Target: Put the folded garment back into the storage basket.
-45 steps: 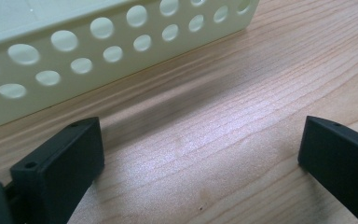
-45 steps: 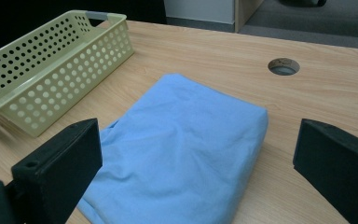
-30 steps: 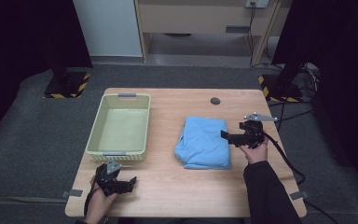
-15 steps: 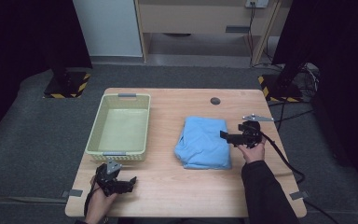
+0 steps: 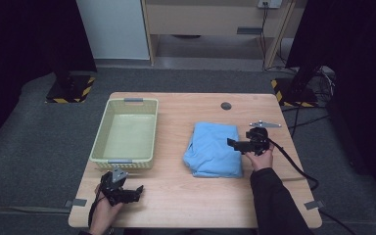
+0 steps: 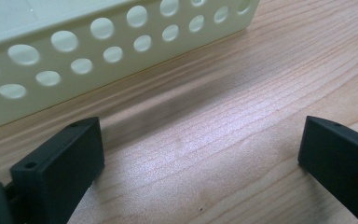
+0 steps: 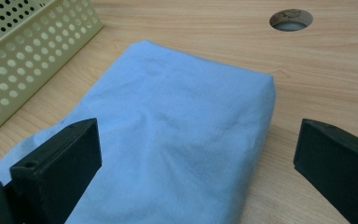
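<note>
Blue folded cloth point(image 5: 212, 148) lies near the table's right edge; right gripper point(image 5: 231, 142) hovers spread wide — best pinch its thick folded edge squarely.

Lab: dark curtains point(image 5: 24, 44), hazard-striped stand bases point(image 5: 71, 90)

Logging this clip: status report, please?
Right claw open over folded blue cloth. Left claw open, idle by basket. Nothing in the way.

I've got the right hand-held gripper point(image 5: 234, 143) at the right edge of the folded blue cloth point(image 5: 212, 149); the left hand-held gripper point(image 5: 136, 191) sits near the basket point(image 5: 126, 134) on the worktop point(image 5: 186, 196).
</note>
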Demonstrator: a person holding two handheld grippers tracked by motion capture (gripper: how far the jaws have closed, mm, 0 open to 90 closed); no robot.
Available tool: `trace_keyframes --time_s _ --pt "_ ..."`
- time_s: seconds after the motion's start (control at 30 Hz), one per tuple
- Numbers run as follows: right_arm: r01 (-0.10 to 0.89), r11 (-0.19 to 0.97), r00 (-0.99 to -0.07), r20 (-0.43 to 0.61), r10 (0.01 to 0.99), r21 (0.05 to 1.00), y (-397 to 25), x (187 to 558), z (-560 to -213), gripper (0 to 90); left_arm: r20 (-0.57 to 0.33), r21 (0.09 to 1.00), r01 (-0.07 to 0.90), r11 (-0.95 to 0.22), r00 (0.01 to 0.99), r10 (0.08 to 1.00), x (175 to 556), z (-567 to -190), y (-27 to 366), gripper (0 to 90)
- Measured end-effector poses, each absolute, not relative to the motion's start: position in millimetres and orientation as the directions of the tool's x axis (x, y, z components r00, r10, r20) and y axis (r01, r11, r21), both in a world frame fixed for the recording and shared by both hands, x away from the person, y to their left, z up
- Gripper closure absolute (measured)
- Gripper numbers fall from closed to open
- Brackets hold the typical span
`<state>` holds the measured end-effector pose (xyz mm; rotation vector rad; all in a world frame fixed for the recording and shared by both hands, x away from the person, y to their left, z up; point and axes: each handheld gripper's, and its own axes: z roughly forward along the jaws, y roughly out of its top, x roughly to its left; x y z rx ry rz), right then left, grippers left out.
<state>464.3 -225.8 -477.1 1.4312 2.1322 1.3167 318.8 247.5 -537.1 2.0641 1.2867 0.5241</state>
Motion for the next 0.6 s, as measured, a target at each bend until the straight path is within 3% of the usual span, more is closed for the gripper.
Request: trace_keyframes --time_s 0.6 --pt "0.641 0.117 -0.475 0.273 0.836 0.759 -221.3 478.3 -497.9 0.6 -0.001 0.7 0.641 -0.315 0.441 0.898 318.8 -537.0 247.5 0.0"
